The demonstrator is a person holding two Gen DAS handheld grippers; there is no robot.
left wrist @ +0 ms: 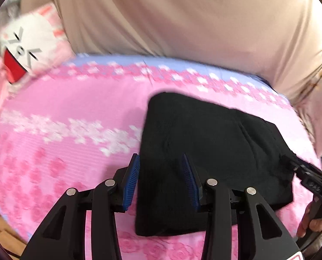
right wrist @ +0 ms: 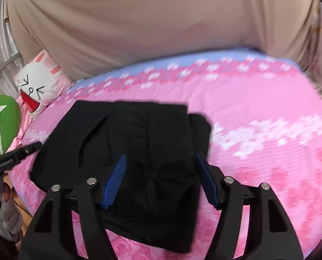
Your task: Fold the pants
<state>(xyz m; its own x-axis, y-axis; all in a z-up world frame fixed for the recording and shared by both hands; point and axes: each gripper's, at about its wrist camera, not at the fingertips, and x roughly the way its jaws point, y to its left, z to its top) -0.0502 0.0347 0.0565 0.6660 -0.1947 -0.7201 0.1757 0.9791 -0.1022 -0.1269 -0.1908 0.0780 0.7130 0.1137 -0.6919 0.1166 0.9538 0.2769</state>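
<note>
Over the black pants (left wrist: 204,156) on the bed, the left tongs (left wrist: 161,182) hang with their blue-ribbed pads spread wide, nothing between them but air and dark cloth below. One pad sits past the pants' left edge over the pink sheet (left wrist: 63,108), the other over the black fabric itself. No grip here, folks.

Same story in the right wrist view: the right tongs (right wrist: 161,182) are spread wide above the pants (right wrist: 139,143), both pads (right wrist: 115,179) apart and holding nothing. Whether the fingertips touch the cloth, I cannot tell.

The pants lie folded into a compact dark bundle on the bed, layers stacked, one fold overlapping another toward the far right of the bundle. Just off the bundle's left edge in the right view, the tip of the left tongs (right wrist: 28,148) pokes in; in the left view, the right tongs (left wrist: 306,173) reach in at the bundle's right corner.

Beyond the pants to the far left, a white rabbit-face pillow (right wrist: 35,86) with a red open mouth rests at the edge of the sheet, and a green cushion (right wrist: 0,121) sits nearer than it. Behind the pants, past the blue strip of the sheet, beige fabric (right wrist: 139,21) fills the backdrop.
</note>
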